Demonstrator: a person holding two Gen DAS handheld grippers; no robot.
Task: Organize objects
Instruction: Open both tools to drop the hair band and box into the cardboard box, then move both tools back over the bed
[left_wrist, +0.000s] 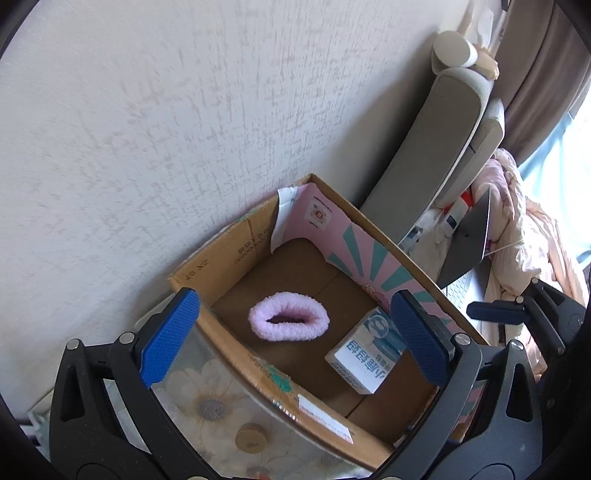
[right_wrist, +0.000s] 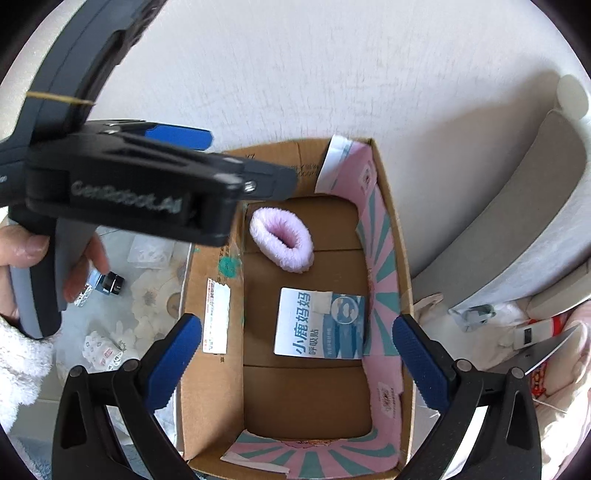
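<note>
Left tool (left_wrist: 295, 334): wide open, holding nothing, above the box's near-left edge; seen side-on in the right wrist view (right_wrist: 236, 162), a bare hand (right_wrist: 55, 258) on its grip.
Right tool (right_wrist: 297, 363): wide open, holding nothing, over the box's mouth.
Box (right_wrist: 391, 206): open cardboard, against a pale wall, pink and teal print on the inner flaps.
Scrunchie (left_wrist: 289, 320): fluffy, pink, on the box floor toward the wall end.
Carton (right_wrist: 320, 323): white and blue, on the box floor, near the scrunchie but apart, beside the printed flap.
Worktop (right_wrist: 144, 295): floral cover, left of the box, with a small dark bottle (right_wrist: 109, 286) and a patterned cloth bundle (right_wrist: 103, 354).
Laptop (left_wrist: 469, 236): open, right of the box.
</note>
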